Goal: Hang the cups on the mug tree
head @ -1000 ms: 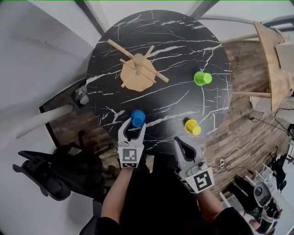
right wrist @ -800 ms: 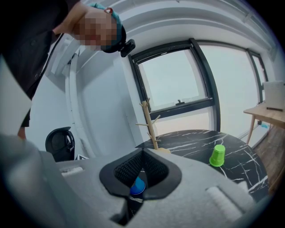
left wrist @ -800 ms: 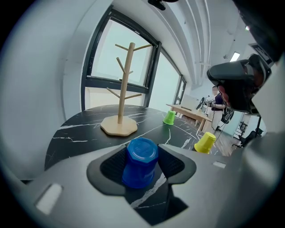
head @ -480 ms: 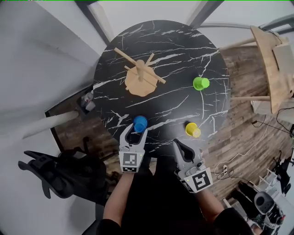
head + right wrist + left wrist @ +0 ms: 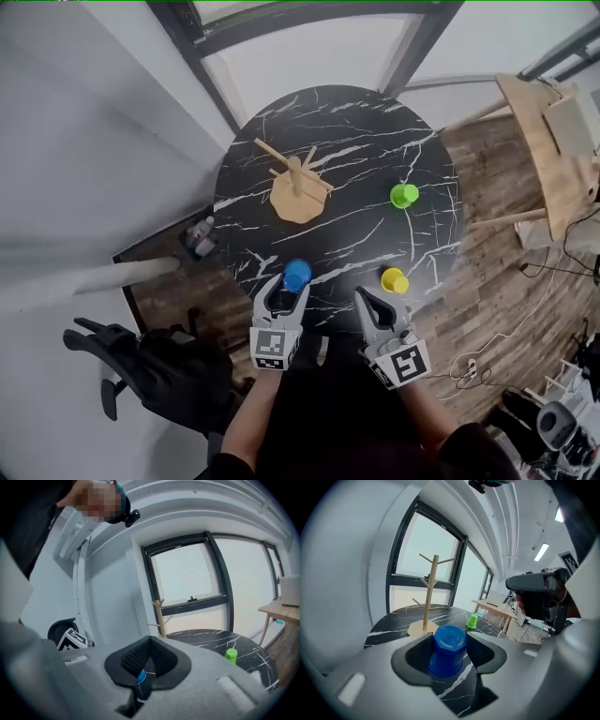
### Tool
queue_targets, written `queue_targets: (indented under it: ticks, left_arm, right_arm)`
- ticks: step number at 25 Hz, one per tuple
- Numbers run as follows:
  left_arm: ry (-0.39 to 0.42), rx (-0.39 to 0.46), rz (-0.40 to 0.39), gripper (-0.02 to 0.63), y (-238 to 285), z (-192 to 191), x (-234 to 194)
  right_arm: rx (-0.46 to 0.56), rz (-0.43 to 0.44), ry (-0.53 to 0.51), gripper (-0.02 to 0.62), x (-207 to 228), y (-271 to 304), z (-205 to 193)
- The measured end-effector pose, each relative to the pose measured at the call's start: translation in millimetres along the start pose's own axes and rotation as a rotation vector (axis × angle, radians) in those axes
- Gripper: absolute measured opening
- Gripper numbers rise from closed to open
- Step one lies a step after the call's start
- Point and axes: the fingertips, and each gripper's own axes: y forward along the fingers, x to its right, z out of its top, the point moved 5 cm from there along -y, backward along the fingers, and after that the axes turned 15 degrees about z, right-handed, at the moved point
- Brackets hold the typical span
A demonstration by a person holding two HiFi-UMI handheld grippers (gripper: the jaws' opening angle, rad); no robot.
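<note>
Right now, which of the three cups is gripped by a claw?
The blue cup, clamped in the left claw; the green cup and yellow cup sit free on the table.

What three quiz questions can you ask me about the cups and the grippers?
1. What colour is the upside-down plastic cup clamped in the left gripper?
2. True or false: a cup already hangs on the wooden mug tree.
3. The right gripper has its jaws: A wide apart, B together with nothing held, C closed on a cup.

Key: 1 blue; 2 false, its pegs are all bare; 3 B.
</note>
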Motion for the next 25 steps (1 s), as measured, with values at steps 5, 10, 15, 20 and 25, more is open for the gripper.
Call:
queue_targets:
  ticks: [5, 10, 15, 20, 25]
  left_arm:
    - [0.025, 0.033, -0.013, 0.225, -17.7, 32.3, -1.1]
    - [0.04, 0.057, -0.019, 0.225, -31.3, 62.7, -3.4]
    - [0.034, 0.117, -0.018, 0.227, -41.6, 94.2, -6.3]
    - [0.034, 0.155, -0.026, 0.225, -47.5, 120.4, -7.3]
    - [0.035, 0.19, -0.027, 0.225, -46.7, 145.3, -11.4]
  right_arm:
    - [0.027, -0.01, -0.004, 0.0, -5.7, 0.0, 15.0]
    - [0.052, -0.016, -0.013, 0.0, -9.8, -2.7, 30.2]
    - [0.074, -0.015, -0.049, 0.0, -11.9, -5.4, 47.9]
    - [0.103, -0.018, -0.07, 0.0, -9.3, -4.4, 61.3]
    - [0.11, -0.013, -0.08, 0.0, -5.7, -0.4, 69.0]
